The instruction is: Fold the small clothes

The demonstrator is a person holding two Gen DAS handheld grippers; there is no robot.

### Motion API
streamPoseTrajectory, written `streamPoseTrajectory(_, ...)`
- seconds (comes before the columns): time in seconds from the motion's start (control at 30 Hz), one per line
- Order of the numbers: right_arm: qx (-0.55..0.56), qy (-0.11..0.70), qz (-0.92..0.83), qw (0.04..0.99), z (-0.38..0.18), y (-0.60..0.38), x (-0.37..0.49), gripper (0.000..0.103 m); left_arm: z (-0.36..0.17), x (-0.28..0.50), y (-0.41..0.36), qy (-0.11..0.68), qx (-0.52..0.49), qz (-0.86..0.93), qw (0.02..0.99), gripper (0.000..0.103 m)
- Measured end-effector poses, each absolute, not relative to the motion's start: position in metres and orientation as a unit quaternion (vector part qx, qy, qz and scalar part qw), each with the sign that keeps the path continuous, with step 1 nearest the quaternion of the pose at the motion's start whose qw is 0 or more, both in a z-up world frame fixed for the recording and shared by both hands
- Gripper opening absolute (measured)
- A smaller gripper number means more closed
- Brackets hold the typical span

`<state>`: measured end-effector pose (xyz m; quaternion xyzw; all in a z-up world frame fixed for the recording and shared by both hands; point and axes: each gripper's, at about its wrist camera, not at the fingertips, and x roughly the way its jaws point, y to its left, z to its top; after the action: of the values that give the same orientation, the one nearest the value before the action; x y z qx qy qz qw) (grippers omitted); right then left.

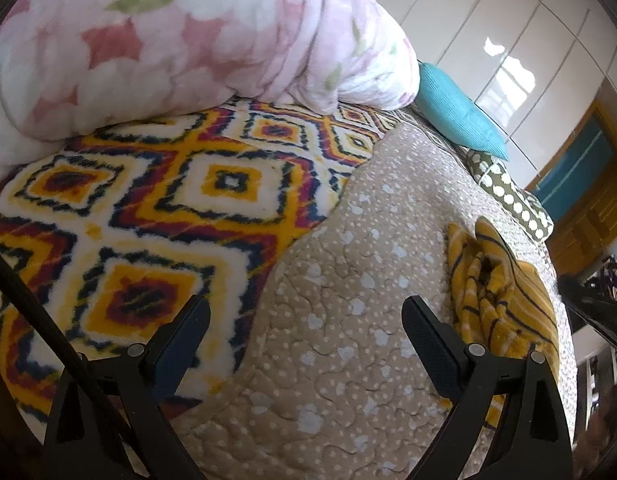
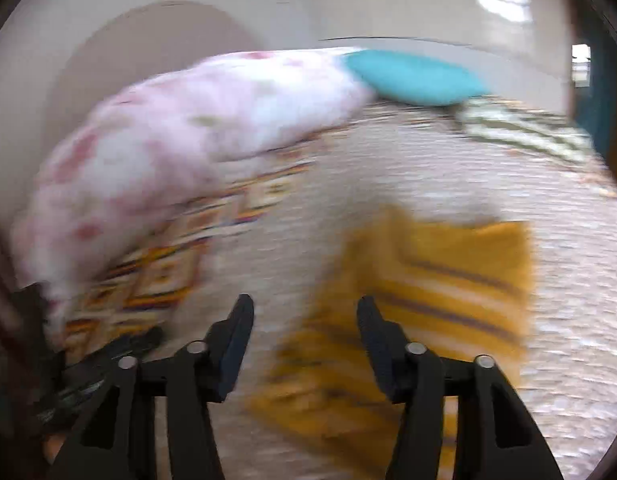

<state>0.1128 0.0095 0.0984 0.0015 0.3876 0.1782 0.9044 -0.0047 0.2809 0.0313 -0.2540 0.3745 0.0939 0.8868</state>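
Both our grippers, left gripper [image 1: 304,320] and right gripper [image 2: 304,320], hover with fingers spread and empty over the beige quilt [image 1: 348,340], so we should pinch the crumpled yellow striped garment's [image 1: 500,300] corners squarely.

Bright daylight, window glare on glossy wardrobe doors [image 1: 504,76]; right view motion-blurred.

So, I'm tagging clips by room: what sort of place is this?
Most likely a bedroom: the work surface is a bed with a quilt, a floral duvet and a teal pillow, beside glossy wardrobe doors.
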Motion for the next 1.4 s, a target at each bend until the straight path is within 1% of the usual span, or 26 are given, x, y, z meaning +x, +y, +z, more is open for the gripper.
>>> streamPoseTrajectory(0.03,-0.01,0.402,0.148,0.904,0.091,0.005,0.124,0.014,0.032,-0.004,0.278,0.375,-0.251,0.093,0.888,0.096)
streamPoseTrajectory(0.07,-0.018,0.412,0.127,0.902,0.085,0.003,0.134,0.009,0.032,-0.004,0.276,0.375,-0.248,0.092,0.888,0.096)
streamPoseTrajectory(0.13,-0.042,0.426,0.084,0.9,0.067,0.002,0.156,0.009,0.032,-0.003,0.273,0.375,-0.242,0.088,0.891,0.096)
streamPoseTrajectory(0.2,-0.023,0.453,0.075,0.888,0.049,0.003,0.177,0.006,0.033,-0.003,0.272,0.373,-0.238,0.09,0.892,0.096)
streamPoseTrajectory(0.27,0.025,0.48,0.125,0.868,0.035,0.014,0.19,0.004,0.033,-0.003,0.272,0.372,-0.236,0.092,0.893,0.096)
streamPoseTrajectory(0.33,0.017,0.492,0.166,0.854,0.03,0.041,0.194,0.004,0.033,-0.002,0.274,0.372,-0.238,0.093,0.892,0.096)
streamPoseTrajectory(0.5,-0.03,0.553,0.242,0.797,0.002,0.094,0.186,0.003,0.029,-0.001,0.276,0.378,-0.241,0.093,0.889,0.096)
streamPoseTrajectory(0.57,-0.069,0.524,0.241,0.814,0.009,0.1,0.169,0.003,0.03,-0.002,0.278,0.376,-0.242,0.093,0.89,0.096)
streamPoseTrajectory(0.7,0.0,0.438,0.26,0.86,0.064,0.063,0.13,0.004,0.03,-0.003,0.279,0.375,-0.249,0.089,0.888,0.096)
streamPoseTrajectory(0.77,0.02,0.42,0.23,0.878,0.08,0.041,0.119,0.004,0.031,-0.003,0.276,0.376,-0.246,0.086,0.889,0.096)
streamPoseTrajectory(0.87,0.015,0.433,0.165,0.886,0.067,0.015,0.121,0.004,0.032,-0.003,0.27,0.376,-0.237,0.083,0.892,0.096)
streamPoseTrajectory(0.9,0.02,0.452,0.154,0.878,0.054,0.011,0.123,0.004,0.033,-0.002,0.268,0.375,-0.232,0.083,0.894,0.096)
streamPoseTrajectory(0.97,0.067,0.511,0.181,0.837,0.017,0.007,0.121,0.004,0.033,-0.002,0.266,0.373,-0.228,0.082,0.896,0.096)
streamPoseTrajectory(1.0,0.062,0.519,0.194,0.83,0.006,0.013,0.112,0.005,0.033,-0.002,0.265,0.372,-0.228,0.08,0.896,0.096)
streamPoseTrajectory(1.07,0.008,0.493,0.207,0.845,0.003,0.03,0.086,0.005,0.033,-0.001,0.265,0.371,-0.228,0.077,0.897,0.096)
streamPoseTrajectory(1.1,0.002,0.493,0.215,0.843,0.004,0.033,0.081,0.005,0.033,-0.001,0.264,0.371,-0.227,0.077,0.897,0.096)
streamPoseTrajectory(1.2,0.074,0.519,0.256,0.812,-0.002,0.019,0.075,0.004,0.032,0.0,0.262,0.374,-0.221,0.076,0.898,0.096)
streamPoseTrajectory(1.23,0.084,0.538,0.262,0.797,-0.008,0.015,0.075,0.004,0.032,0.0,0.261,0.374,-0.22,0.076,0.898,0.096)
streamPoseTrajectory(1.27,0.084,0.537,0.26,0.798,-0.011,0.014,0.068,0.004,0.032,0.0,0.261,0.374,-0.219,0.076,0.898,0.096)
streamPoseTrajectory(1.4,0.06,0.485,0.25,0.836,0.008,0.005,0.036,0.004,0.031,0.0,0.261,0.375,-0.226,0.077,0.896,0.096)
